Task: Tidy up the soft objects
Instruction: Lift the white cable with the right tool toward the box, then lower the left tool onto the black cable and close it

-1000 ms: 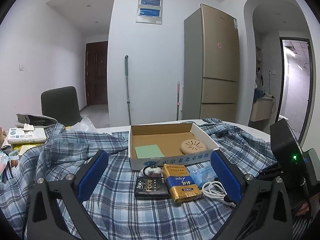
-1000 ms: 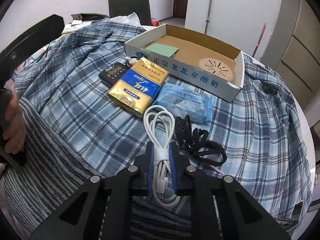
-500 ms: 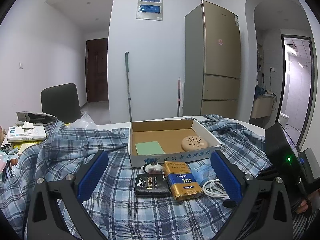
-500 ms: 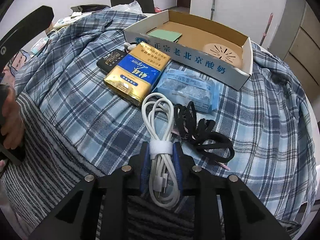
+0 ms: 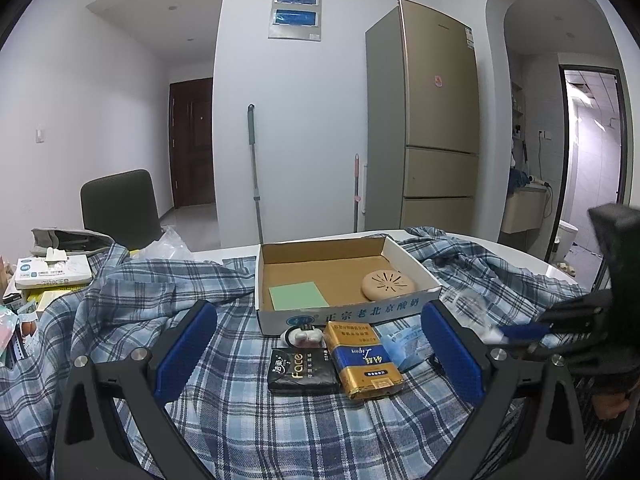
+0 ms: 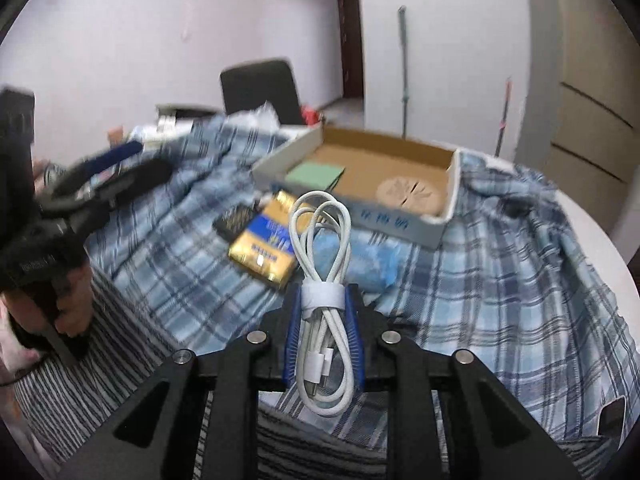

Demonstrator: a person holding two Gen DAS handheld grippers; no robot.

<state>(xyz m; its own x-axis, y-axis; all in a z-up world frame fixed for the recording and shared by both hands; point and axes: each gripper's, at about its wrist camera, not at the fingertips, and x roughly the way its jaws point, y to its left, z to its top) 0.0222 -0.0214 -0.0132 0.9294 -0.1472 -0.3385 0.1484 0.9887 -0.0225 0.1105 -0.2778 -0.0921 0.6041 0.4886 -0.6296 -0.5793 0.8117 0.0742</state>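
On the plaid cloth point(image 5: 248, 432) the left tool point(image 5: 316, 350) gapes empty; only the right view shows its tool point(image 6: 323, 320) clamping the white cable point(image 6: 320, 264).

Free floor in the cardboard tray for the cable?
Yes: bare cardboard in the tray between the green pad and the round tan disc, plus the strip behind them. Crowded just in front: tissue pack, gold box, blue packet.

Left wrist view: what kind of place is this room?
Most likely a home dining or kitchen area: a tall gold-coloured refrigerator stands by the wall, a long-handled grey mop leans beside it, and a dark wooden door closes a hallway.
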